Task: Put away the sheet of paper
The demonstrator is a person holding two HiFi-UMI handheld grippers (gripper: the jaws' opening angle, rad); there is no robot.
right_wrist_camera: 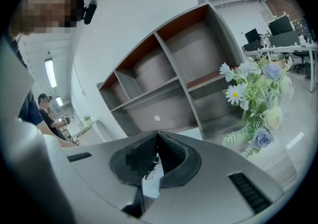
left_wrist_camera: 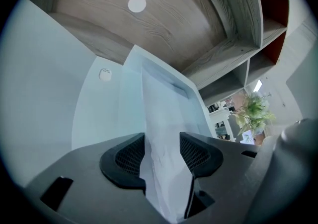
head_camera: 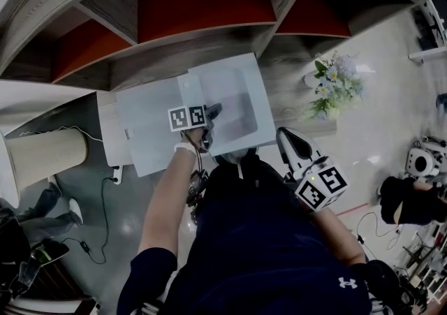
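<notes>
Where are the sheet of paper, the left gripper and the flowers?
sheet of paper (left_wrist_camera: 166, 168), left gripper view, on its stretch between the open jaws.
left gripper (head_camera: 214, 110), head view, midway between its fingertips.
flowers (head_camera: 338, 84), head view, on the blossoms.

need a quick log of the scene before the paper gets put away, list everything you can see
shelf unit: one, grey wood with red backs, top of the head view
tray: one, white, on the surface below the shelves
flat panel: one, white, left of the tray
sheet of paper: one, white, between the left jaws
flowers: one bunch, white and blue with green leaves, right of the tray
cylinder: one, beige, far left
left hand-held gripper: one, grey, jaws apart around the paper, at the tray's left edge
right hand-held gripper: one, grey, jaws together, held back at the right
</notes>
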